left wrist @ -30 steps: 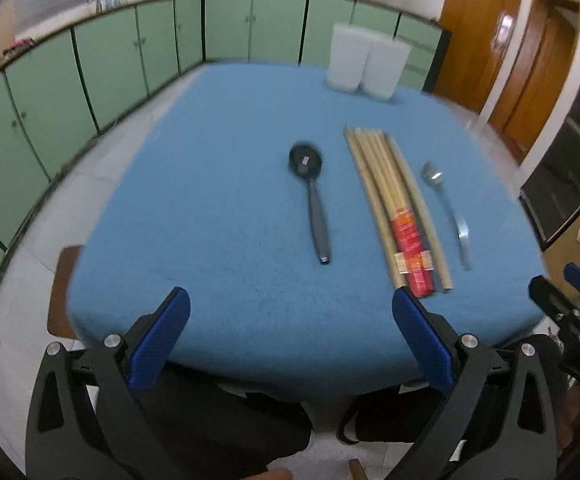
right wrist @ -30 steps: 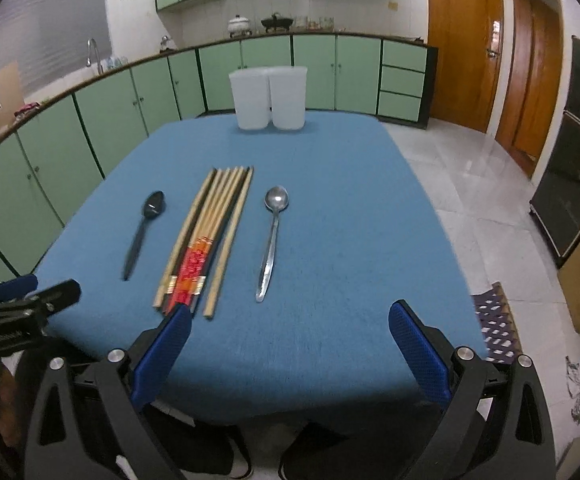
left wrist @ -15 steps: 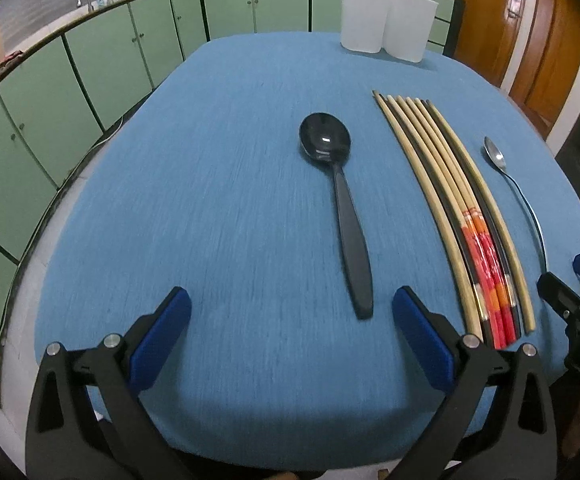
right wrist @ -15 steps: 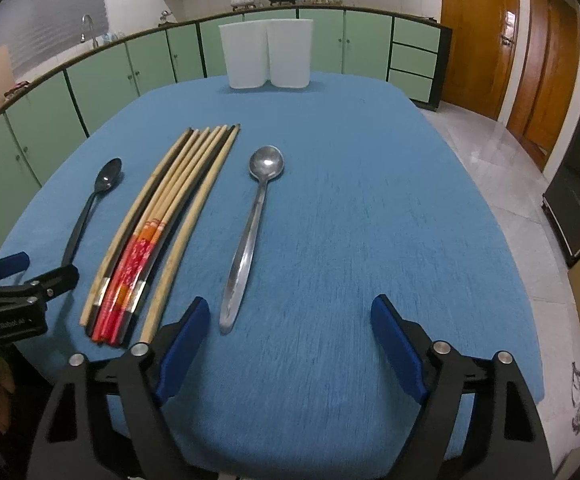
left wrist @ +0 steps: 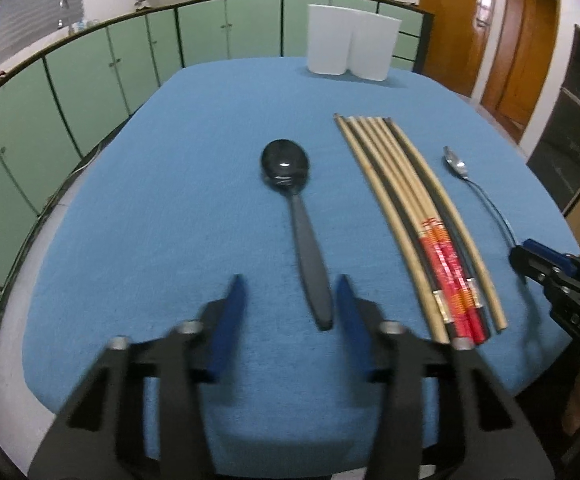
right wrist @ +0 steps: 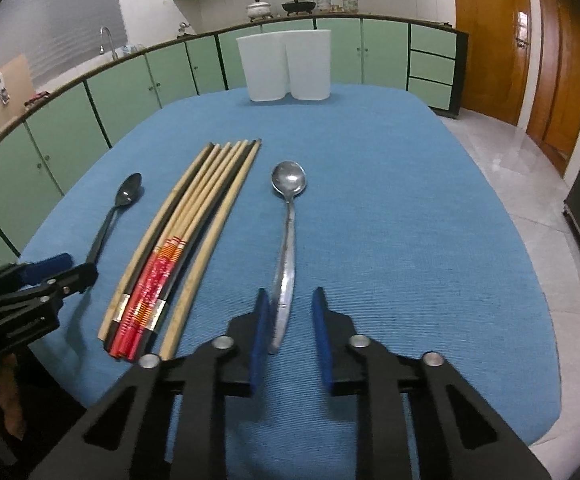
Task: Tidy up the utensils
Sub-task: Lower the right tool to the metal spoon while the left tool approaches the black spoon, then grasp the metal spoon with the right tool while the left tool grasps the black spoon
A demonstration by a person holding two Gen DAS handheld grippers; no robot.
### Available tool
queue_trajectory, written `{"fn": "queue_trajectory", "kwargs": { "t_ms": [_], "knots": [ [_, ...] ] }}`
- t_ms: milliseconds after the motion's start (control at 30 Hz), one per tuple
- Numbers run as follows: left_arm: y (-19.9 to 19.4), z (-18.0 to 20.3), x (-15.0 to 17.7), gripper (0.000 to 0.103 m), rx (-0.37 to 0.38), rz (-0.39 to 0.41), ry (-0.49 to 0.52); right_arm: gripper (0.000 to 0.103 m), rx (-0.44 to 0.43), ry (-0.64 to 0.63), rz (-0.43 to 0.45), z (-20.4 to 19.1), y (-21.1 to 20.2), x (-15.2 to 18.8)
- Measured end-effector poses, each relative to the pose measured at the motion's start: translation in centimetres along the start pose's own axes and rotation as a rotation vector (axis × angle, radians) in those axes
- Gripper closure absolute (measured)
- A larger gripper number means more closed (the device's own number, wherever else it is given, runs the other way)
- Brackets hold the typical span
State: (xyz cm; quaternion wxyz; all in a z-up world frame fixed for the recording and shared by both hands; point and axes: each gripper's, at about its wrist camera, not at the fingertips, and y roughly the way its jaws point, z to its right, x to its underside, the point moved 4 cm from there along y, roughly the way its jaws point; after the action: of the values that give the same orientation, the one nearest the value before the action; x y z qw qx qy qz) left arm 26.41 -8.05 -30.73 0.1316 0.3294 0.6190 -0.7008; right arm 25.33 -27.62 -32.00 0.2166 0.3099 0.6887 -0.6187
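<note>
A black spoon (left wrist: 295, 208) lies on the blue table (left wrist: 170, 208), handle toward me. My left gripper (left wrist: 290, 300) is open, its fingers on either side of the handle's near end, not closed on it. A bundle of several chopsticks (left wrist: 414, 216) lies to its right. A metal spoon (right wrist: 287, 248) lies right of the chopsticks (right wrist: 186, 236). My right gripper (right wrist: 288, 312) is open, narrowed around the metal spoon's handle end. The black spoon also shows in the right wrist view (right wrist: 118, 208).
Two white containers (right wrist: 286, 65) stand side by side at the table's far edge, also in the left wrist view (left wrist: 350, 49). Green cabinets (left wrist: 70, 80) run behind and to the left. Wooden doors (right wrist: 530, 48) are at the right.
Both grippers moved forward and down over the table. Both jaws narrowed, the left around the black spoon's handle end, the right around the metal spoon's handle end.
</note>
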Motion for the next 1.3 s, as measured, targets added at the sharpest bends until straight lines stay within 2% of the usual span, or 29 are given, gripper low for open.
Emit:
{"fn": "queue_trajectory", "kwargs": {
  "t_ms": [33, 67, 167, 333, 667, 1000, 1100, 1133, 1300],
  "knots": [
    [0.1, 0.1, -0.1, 0.088, 0.011, 0.000, -0.001, 0.091, -0.009, 0.005, -0.003, 0.0, 0.0, -0.1],
    [0.2, 0.3, -0.3, 0.091, 0.026, -0.003, -0.010, 0.092, -0.016, 0.010, -0.008, 0.0, 0.0, -0.1],
    [-0.2, 0.2, -0.4, 0.091, 0.060, -0.008, -0.041, 0.092, -0.034, 0.032, -0.010, 0.0, -0.2, -0.5],
    [-1.7, 0.3, -1.4, 0.091, 0.074, 0.009, -0.046, 0.093, -0.058, 0.042, 0.016, -0.4, -1.8, -1.3],
    [-4.9, 0.5, -4.4, 0.091, 0.105, 0.074, -0.037, 0.094, -0.068, 0.004, 0.089, -1.5, -5.1, -5.3],
    [-6.3, -0.5, -8.4, 0.092, 0.154, 0.070, -0.007, 0.098, -0.068, -0.043, 0.066, -1.0, -6.3, -8.3],
    [-7.0, -0.6, -9.7, 0.095, 0.166, 0.075, 0.007, 0.100, -0.078, -0.048, 0.057, -0.8, -6.8, -9.0],
    [-7.1, -0.6, -10.2, 0.100, 0.168, 0.074, 0.020, 0.100, -0.080, -0.049, 0.055, -0.7, -6.9, -9.2],
    [-7.8, -0.2, -11.8, 0.100, 0.187, 0.073, 0.053, 0.100, -0.095, -0.057, 0.045, -0.7, -7.6, -10.1]
  ]
}}
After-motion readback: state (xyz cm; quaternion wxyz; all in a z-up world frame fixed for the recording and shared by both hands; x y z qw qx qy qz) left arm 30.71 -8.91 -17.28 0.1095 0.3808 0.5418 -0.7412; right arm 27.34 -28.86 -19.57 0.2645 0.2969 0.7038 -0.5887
